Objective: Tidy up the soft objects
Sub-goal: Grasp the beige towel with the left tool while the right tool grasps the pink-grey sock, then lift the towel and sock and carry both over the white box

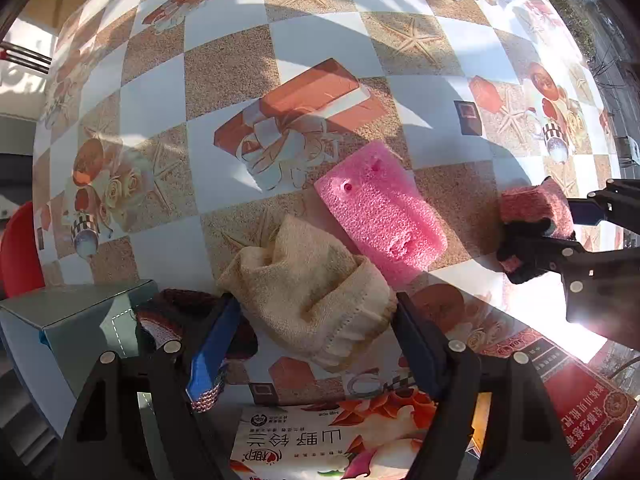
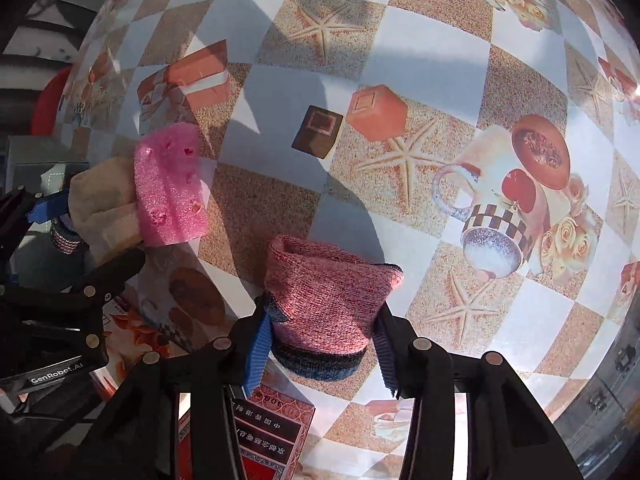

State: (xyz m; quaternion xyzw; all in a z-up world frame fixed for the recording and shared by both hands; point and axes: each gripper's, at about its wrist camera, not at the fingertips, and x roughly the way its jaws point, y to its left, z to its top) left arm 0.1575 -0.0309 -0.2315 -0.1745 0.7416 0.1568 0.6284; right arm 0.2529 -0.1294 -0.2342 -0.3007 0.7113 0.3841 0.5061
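A crumpled beige towel (image 1: 316, 284) lies on the patterned tablecloth (image 1: 304, 40), bunched between the two fingers of my left gripper (image 1: 316, 312), whose pads press its sides. Just right of it lies a pink foam sponge (image 1: 380, 216), touching the towel. Further right, my right gripper (image 1: 560, 228) holds a pink knitted sock. In the right wrist view that pink knitted sock (image 2: 328, 288), with a dark blue cuff, is squeezed between the pads of my right gripper (image 2: 324, 320). The sponge (image 2: 170, 188), towel (image 2: 104, 192) and left gripper (image 2: 84, 232) show at the left.
A dark knitted item (image 1: 180, 312) with a sparkly band lies left of the towel beside a grey cardboard box (image 1: 60, 320). A printed snack packet (image 1: 320, 440) and a red box (image 1: 580, 400) lie at the near edge. A red chair (image 1: 20, 252) stands off the table's left.
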